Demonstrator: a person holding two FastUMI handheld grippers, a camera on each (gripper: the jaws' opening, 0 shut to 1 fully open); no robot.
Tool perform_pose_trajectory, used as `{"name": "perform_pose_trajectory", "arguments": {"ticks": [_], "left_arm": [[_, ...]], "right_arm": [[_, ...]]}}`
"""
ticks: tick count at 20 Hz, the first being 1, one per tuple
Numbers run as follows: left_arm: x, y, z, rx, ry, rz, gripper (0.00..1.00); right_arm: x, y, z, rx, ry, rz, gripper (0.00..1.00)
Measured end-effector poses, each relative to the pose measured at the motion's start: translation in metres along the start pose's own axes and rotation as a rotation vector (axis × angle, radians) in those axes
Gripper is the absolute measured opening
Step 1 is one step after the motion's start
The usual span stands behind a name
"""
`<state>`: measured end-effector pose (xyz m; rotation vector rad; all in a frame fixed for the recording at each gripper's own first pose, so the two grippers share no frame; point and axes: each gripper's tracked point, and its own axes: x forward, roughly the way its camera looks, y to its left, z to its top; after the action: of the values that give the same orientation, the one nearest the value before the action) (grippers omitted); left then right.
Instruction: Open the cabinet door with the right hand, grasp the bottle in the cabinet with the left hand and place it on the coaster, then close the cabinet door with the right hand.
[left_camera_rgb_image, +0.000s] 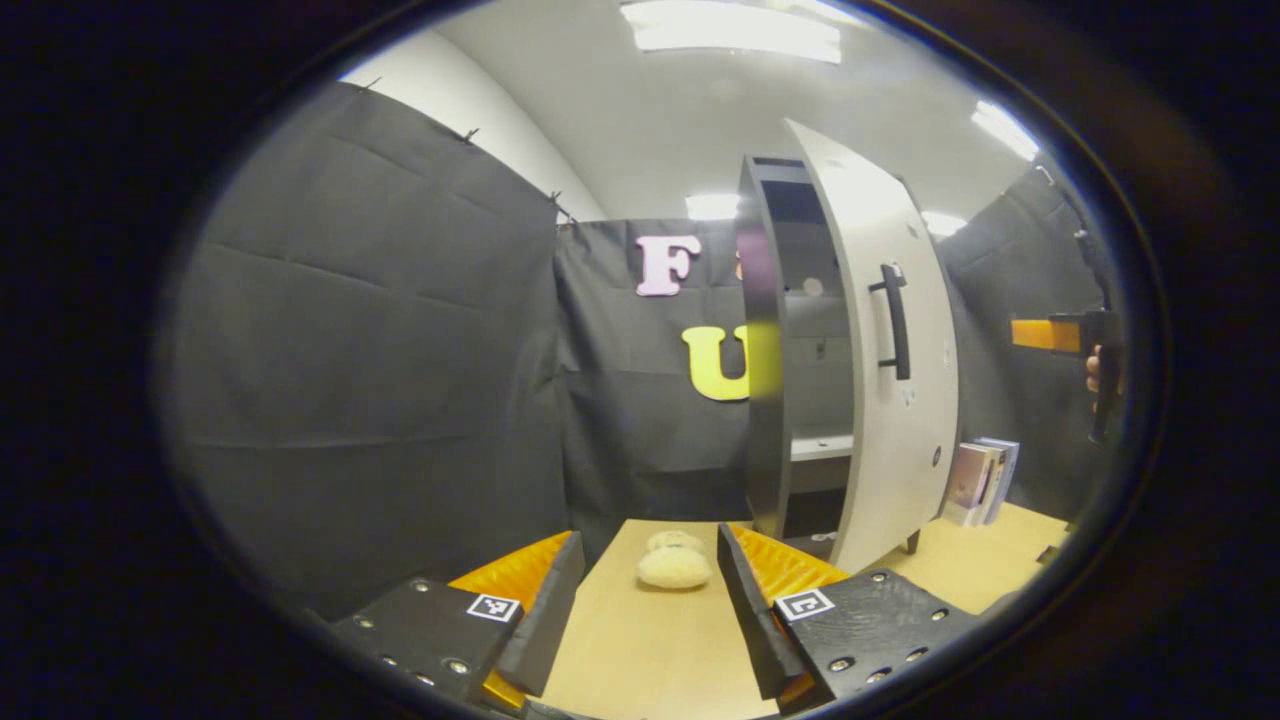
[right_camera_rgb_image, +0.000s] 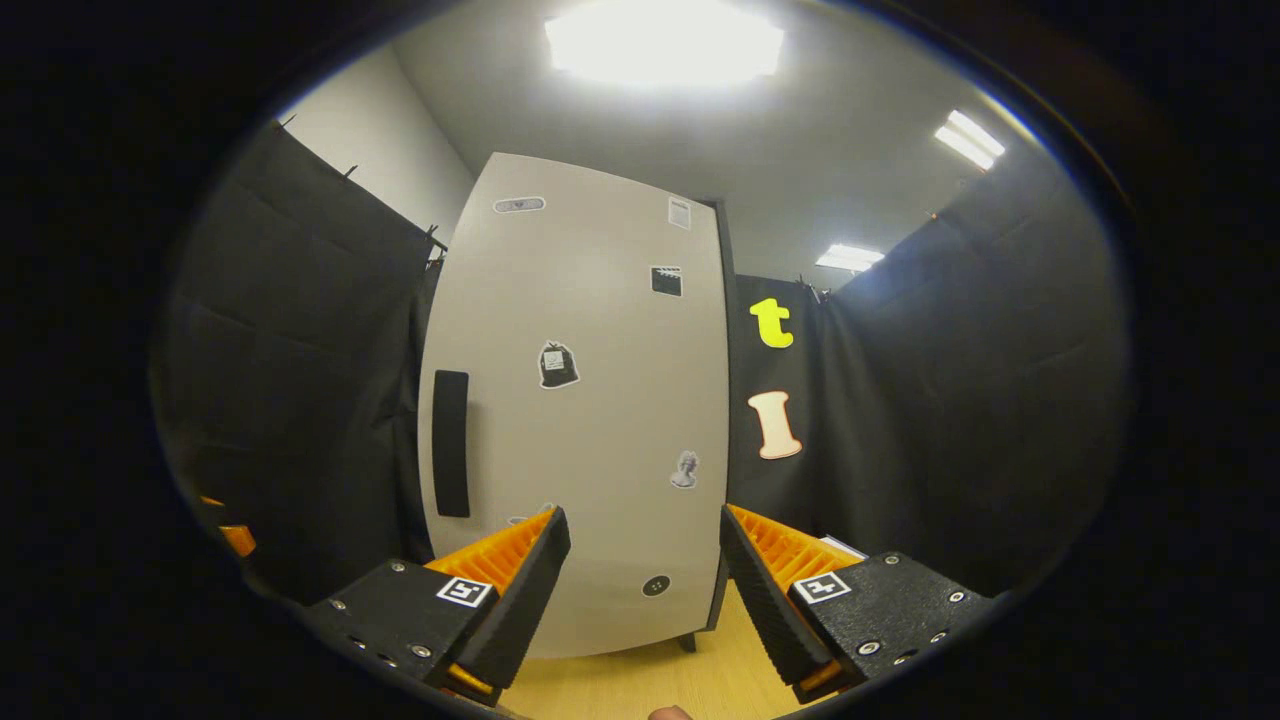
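Left gripper view showed the cabinet door (left_camera_rgb_image: 890, 350) ajar, its stiff black handle (left_camera_rgb_image: 897, 320) the likely place to grip, as both the left hand-held gripper (left_camera_rgb_image: 648, 600) and right hand-held gripper (right_camera_rgb_image: 645, 590) hung released, the bottle unseen inside.

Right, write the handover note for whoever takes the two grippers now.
Left gripper: open, empty, low over the table, facing the cabinet.
Right gripper: open, empty, facing the door, off its handle.
Door stands part open. A fluffy pale item lies on the table before the cabinet. Can't make out the bottle.
Left: grasp bottle, set it on the coaster, close door.
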<state>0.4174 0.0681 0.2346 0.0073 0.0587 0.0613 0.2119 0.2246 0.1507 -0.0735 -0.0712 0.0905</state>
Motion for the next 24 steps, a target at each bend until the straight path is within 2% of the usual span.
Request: {"name": "perform_pose_trajectory", "arguments": {"ticks": [2, 5, 6, 14, 24], "left_arm": [[0.005, -0.021, 0.009, 0.004, -0.004, -0.018, 0.72], [0.014, -0.06, 0.021, 0.001, -0.01, -0.053, 0.71], [0.018, -0.069, 0.023, 0.004, -0.01, -0.058, 0.77], [0.031, -0.15, 0.043, 0.021, -0.019, -0.093, 0.77], [0.039, -0.209, 0.055, 0.009, -0.03, -0.119, 0.77]], "right_arm": [[0.0, -0.007, -0.002, 0.011, 0.011, -0.01, 0.93], [-0.001, -0.019, -0.005, 0.02, 0.02, -0.037, 0.93], [-0.002, -0.022, -0.006, 0.023, 0.025, -0.043, 0.93], [-0.008, -0.048, -0.012, 0.037, 0.048, -0.093, 0.93], [-0.012, -0.056, -0.02, 0.063, 0.061, -0.101, 0.93]]}}
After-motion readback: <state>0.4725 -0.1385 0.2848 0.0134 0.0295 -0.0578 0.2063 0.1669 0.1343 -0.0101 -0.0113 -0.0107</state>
